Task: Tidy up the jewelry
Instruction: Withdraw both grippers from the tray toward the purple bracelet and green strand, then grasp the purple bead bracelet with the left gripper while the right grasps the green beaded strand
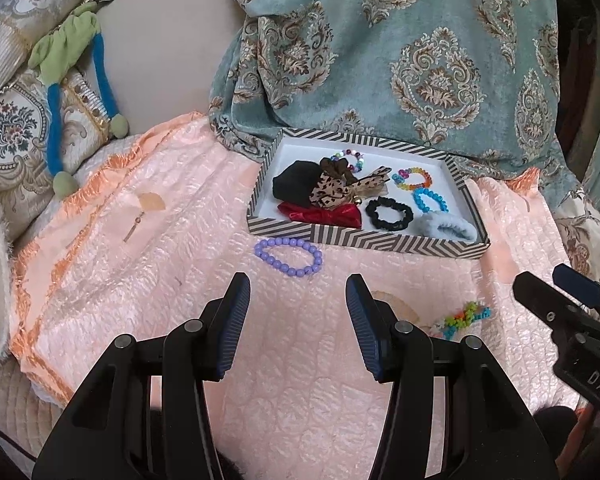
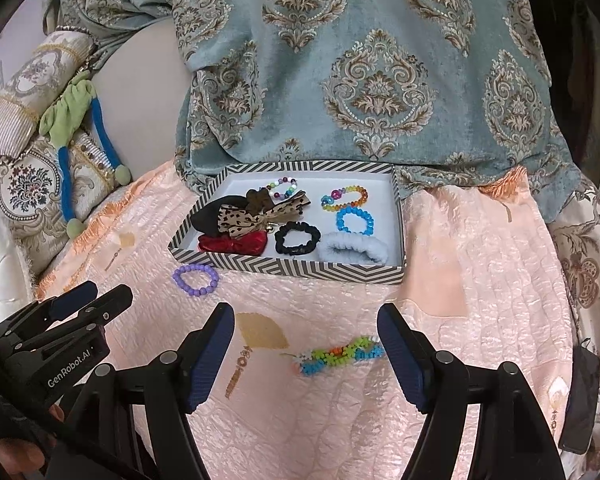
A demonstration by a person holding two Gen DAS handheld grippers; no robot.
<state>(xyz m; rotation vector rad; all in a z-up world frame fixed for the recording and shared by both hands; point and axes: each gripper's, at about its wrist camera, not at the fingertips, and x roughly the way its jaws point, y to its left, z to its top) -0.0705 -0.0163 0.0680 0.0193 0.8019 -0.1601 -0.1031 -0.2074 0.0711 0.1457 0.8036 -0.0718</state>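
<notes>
Close in front of the right gripper (image 2: 305, 344), whose jaws stand wide and empty, lies a flat beaded bracelet (image 2: 339, 354) of blue, green, orange and white on the pink quilt (image 2: 479, 320). Left of it the left gripper (image 1: 298, 300) likewise gapes wide and empty, a purple bead bracelet (image 1: 288, 257) beyond, just beside the striped tray (image 1: 363, 238).

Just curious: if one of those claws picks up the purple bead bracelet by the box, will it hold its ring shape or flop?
The purple bracelet probably flops: separate round beads on a string. It looks light. Smooth beads may slip or roll.
</notes>
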